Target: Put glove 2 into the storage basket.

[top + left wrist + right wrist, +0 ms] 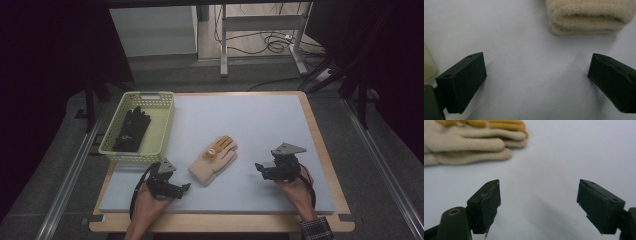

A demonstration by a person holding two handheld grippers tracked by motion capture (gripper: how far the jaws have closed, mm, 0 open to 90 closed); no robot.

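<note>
Cream-and-mustard knit glove [213, 159]: lies flat on the pale mat of the counter [260, 125], between both tools, touching neither. Long axis diagonal in the high view; fingers point up-right, cuff toward the left tool [184, 189]. Left tool: jaws apart, empty. Right tool [259, 168]: jaws apart, empty. Yellow basket [161, 131] at left holds a black glove [131, 128].

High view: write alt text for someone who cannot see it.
A cream and mustard glove pair lies mid-mat between two hand-held grippers, the left gripper and right gripper both open and holding nothing. A black glove lies in a pale yellow basket at the blue-grey mat's far left corner.
</note>
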